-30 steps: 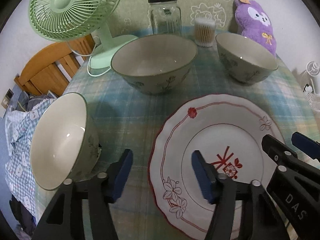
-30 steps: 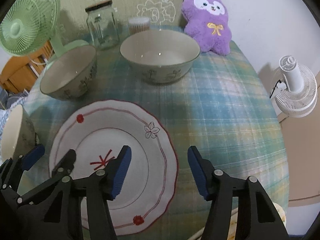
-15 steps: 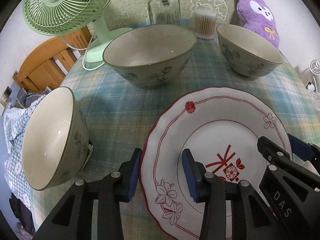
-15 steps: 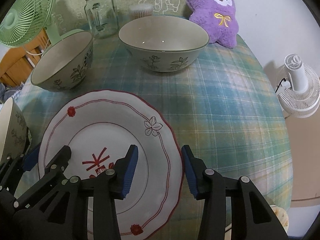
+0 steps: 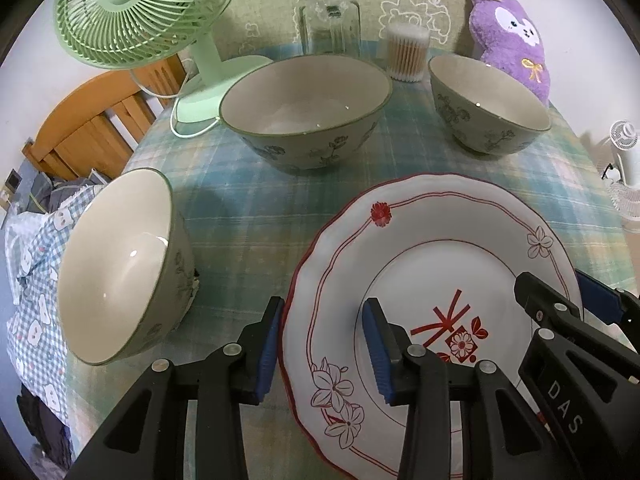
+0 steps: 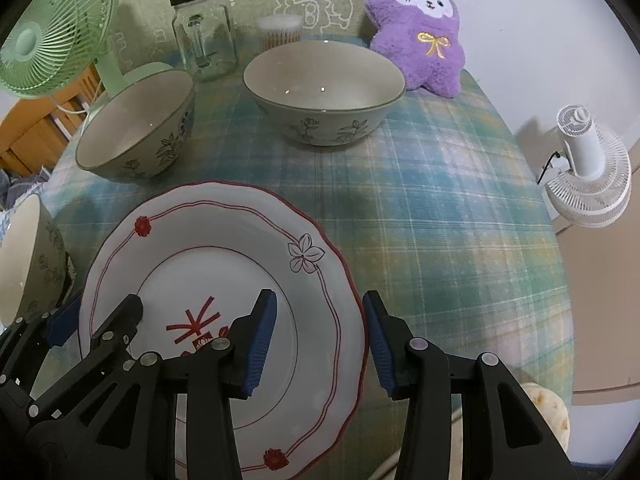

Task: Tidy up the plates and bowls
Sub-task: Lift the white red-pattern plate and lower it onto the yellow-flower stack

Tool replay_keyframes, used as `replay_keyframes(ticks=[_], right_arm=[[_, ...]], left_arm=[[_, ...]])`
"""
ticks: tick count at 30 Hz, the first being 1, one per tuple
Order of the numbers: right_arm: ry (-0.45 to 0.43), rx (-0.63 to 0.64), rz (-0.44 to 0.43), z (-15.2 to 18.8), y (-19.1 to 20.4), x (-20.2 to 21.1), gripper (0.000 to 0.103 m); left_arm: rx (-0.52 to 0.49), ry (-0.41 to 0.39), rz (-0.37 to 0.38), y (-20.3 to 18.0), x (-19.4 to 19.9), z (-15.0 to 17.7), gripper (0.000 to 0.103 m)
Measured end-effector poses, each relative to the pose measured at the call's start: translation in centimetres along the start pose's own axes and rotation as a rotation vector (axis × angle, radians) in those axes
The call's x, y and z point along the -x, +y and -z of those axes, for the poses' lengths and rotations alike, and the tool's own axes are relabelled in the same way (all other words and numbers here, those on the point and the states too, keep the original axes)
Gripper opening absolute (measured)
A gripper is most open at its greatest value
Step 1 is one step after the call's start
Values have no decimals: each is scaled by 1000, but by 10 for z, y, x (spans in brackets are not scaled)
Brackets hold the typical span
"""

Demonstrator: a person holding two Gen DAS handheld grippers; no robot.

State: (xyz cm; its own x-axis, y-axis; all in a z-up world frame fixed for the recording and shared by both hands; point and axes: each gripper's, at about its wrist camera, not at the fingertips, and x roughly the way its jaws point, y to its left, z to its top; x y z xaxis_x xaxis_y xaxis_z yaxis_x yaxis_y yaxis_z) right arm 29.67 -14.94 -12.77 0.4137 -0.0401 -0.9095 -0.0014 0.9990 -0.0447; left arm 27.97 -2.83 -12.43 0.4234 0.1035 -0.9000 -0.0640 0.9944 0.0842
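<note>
The plate point(image 5: 432, 280) lies at the near edge of the desk point(image 6: 440, 208), its rim straddled by the left claw point(image 5: 324, 344) and right claw point(image 6: 320, 340). Both have just been closing; whether the pads press it I cannot tell. One plate, three bowls, nothing stacked.
</note>
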Motion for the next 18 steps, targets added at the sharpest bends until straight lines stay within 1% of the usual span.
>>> replay_keyframes(ticks=[7, 18], right_arm=[[-17, -26, 18, 9, 0, 27, 48], [-70, -86, 55, 34, -8, 79, 48]], left_arm=[[-9, -24, 23, 5, 25, 5, 40], [-62, -82, 63, 5, 69, 18, 40]])
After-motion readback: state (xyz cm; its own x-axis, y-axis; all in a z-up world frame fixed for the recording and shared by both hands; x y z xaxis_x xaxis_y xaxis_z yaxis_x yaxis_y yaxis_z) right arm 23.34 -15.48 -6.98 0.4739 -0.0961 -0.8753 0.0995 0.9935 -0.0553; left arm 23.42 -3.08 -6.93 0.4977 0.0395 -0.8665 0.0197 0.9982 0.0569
